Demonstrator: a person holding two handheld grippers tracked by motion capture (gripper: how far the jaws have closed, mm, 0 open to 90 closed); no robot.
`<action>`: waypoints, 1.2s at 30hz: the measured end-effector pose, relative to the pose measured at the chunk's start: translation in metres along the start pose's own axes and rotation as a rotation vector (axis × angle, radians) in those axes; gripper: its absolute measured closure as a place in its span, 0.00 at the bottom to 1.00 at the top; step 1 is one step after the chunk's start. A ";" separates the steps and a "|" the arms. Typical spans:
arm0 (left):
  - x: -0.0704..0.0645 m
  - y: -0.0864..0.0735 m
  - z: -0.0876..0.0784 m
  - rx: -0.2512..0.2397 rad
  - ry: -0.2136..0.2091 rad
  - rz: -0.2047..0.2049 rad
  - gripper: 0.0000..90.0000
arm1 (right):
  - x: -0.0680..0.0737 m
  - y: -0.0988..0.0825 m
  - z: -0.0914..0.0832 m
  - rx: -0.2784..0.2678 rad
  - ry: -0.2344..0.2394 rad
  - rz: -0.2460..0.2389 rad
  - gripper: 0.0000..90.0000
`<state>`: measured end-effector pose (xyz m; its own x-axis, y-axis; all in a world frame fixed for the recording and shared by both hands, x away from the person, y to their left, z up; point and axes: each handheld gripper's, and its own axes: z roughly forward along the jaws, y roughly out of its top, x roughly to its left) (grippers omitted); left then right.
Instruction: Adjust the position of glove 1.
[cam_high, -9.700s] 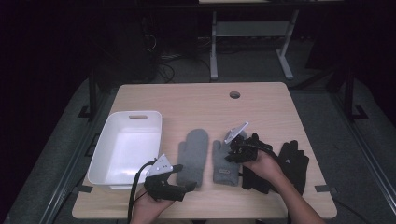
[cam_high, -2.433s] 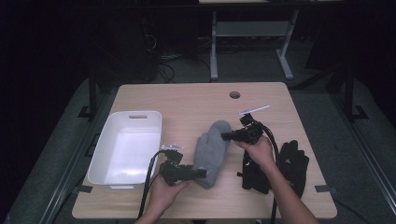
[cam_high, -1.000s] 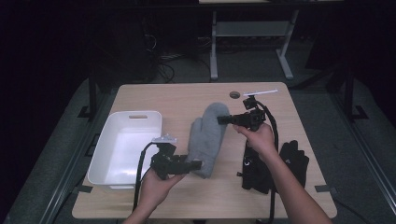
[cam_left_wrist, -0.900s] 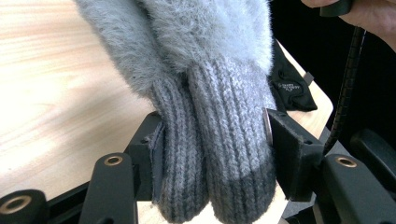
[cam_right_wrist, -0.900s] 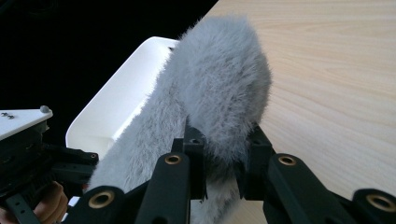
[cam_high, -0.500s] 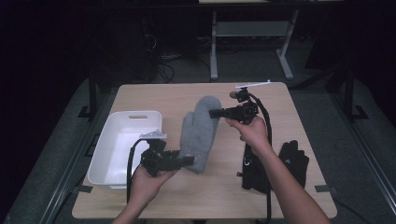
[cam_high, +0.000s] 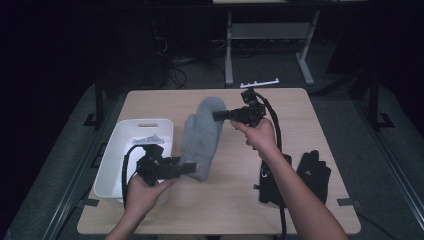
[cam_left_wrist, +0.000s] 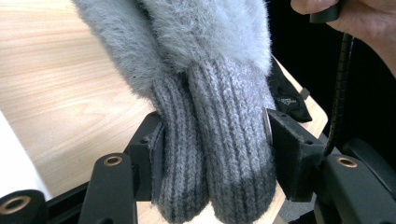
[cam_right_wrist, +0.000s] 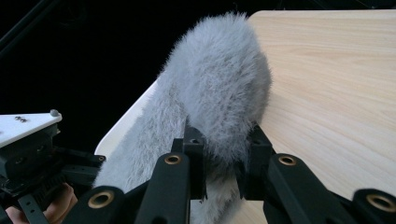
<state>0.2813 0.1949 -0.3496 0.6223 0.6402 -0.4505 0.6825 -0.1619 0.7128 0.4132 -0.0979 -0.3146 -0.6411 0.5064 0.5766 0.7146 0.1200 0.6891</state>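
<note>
Two fluffy grey mittens (cam_high: 204, 132) are stacked together and held up above the wooden table (cam_high: 300, 107), stretched between both grippers. My left gripper (cam_high: 187, 168) is shut on their ribbed knit cuffs (cam_left_wrist: 212, 154), which sit side by side between its pads. My right gripper (cam_high: 217, 116) is shut on the fuzzy fingertip end (cam_right_wrist: 222, 93), squeezing it between its jaws. The mittens hang at a slant, with the cuffs near the tub and the tips toward the table's far side.
A white plastic tub (cam_high: 136, 155) stands at the table's left, just beside my left hand. Black gloves (cam_high: 314, 172) lie at the front right, with another dark item (cam_high: 267, 182) under my right forearm. A white strip (cam_high: 259, 83) lies on the floor beyond the far edge.
Both grippers have risen and shifted left toward the tub, carrying the mittens with them. The mittens now hang clear of the table, stretched more upright.
</note>
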 end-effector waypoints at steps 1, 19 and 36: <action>0.000 0.000 -0.002 -0.004 0.002 0.001 0.48 | 0.001 0.001 0.001 -0.002 0.005 -0.005 0.85; 0.015 -0.001 -0.034 -0.032 0.019 -0.023 0.47 | 0.026 0.021 0.029 0.014 0.041 -0.035 0.84; 0.031 -0.008 -0.062 -0.058 0.035 -0.053 0.47 | 0.044 0.035 0.060 0.047 0.068 -0.060 0.84</action>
<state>0.2714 0.2625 -0.3361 0.5715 0.6724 -0.4704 0.6903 -0.0840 0.7187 0.4266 -0.0203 -0.2916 -0.6994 0.4381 0.5646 0.6857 0.1887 0.7030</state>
